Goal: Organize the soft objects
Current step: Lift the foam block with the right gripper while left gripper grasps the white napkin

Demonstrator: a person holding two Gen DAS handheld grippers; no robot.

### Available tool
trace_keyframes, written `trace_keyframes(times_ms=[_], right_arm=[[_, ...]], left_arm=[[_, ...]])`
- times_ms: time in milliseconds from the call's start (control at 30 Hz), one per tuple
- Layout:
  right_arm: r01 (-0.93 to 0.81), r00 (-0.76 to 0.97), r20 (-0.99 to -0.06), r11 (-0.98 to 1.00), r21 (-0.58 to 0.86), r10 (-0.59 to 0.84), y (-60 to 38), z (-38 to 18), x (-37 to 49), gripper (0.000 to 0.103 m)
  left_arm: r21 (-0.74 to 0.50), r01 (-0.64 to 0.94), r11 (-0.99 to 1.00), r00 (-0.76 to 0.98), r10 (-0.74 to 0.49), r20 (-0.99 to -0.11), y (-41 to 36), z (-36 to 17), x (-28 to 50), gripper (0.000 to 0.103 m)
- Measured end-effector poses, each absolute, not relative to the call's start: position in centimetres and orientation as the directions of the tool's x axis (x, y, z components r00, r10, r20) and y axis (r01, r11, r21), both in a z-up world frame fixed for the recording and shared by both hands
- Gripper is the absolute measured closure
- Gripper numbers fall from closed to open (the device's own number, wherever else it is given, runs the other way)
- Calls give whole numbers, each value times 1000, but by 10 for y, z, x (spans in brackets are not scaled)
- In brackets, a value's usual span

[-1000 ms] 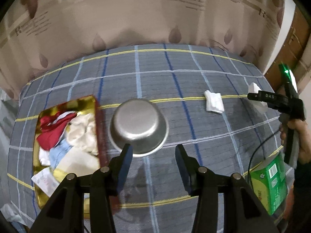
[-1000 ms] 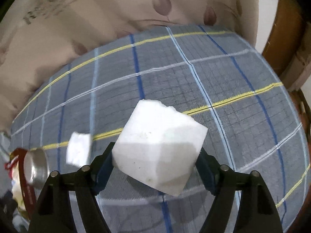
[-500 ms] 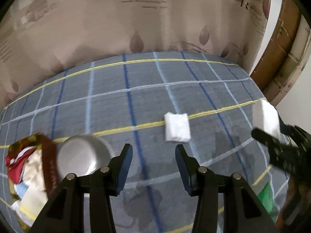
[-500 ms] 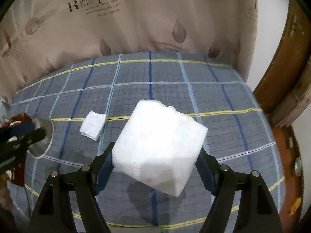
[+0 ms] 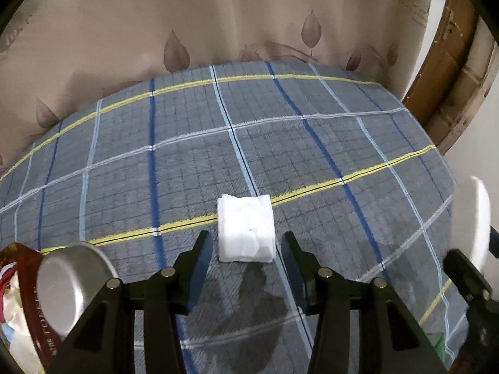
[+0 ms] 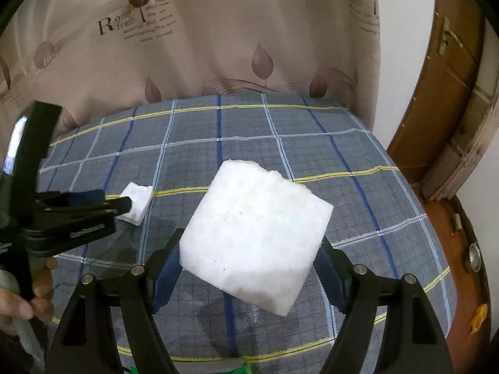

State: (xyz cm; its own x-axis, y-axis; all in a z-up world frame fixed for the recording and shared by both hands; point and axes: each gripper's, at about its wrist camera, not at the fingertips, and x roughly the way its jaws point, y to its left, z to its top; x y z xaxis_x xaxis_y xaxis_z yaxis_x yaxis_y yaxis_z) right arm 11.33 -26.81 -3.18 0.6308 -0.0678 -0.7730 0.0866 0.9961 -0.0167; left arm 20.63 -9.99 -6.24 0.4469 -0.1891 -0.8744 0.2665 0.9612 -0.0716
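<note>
- Left gripper [image 5: 246, 249] hangs over the plaid cloth [image 5: 193, 168], jaws spread wide, nothing between the pads.
- Small pad [image 5: 246, 229] lies flat on the cloth, straddling a yellow stripe, just ahead of the open left jaws and lined up with the gap.
- Right gripper [image 6: 249, 268] has its jaws clamped on the big foam block [image 6: 254, 233], lifted clear of the cloth and tilted on a corner.
- In the left view that block shows at the right edge, blurred.
- Steel bowl [image 5: 70, 283] sits at lower left, mouth down, touching the red tin [image 5: 34, 305].
- The tin holds red and white fabrics.
- Leaf-print curtain [image 6: 249, 46] hangs behind; wooden door [image 6: 436, 109] to the right.
</note>
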Motion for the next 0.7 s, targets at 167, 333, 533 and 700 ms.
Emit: trace_keyframes(times_ms=[167,333,533,700], right_arm=[[104,632,-774,994,41,-34,-280,-35,111,29],[112,631,-776,991,78,-10,-289,-37,112,29],[108,638,-770,989,101,9,-293,-37,110,29],[100,635,-772,988,115,26,-294,-39,111,29]], left_arm=[[-87,253,963,418,-190,-888,-108,-81,218,56],[-98,229,968,397,-185,-899,-110,-95,225,56],[-76,206,976,382,-152,-912,-110,-105,232,56],[-57,200,978,398,-134,-907,-109,-109,233,67]])
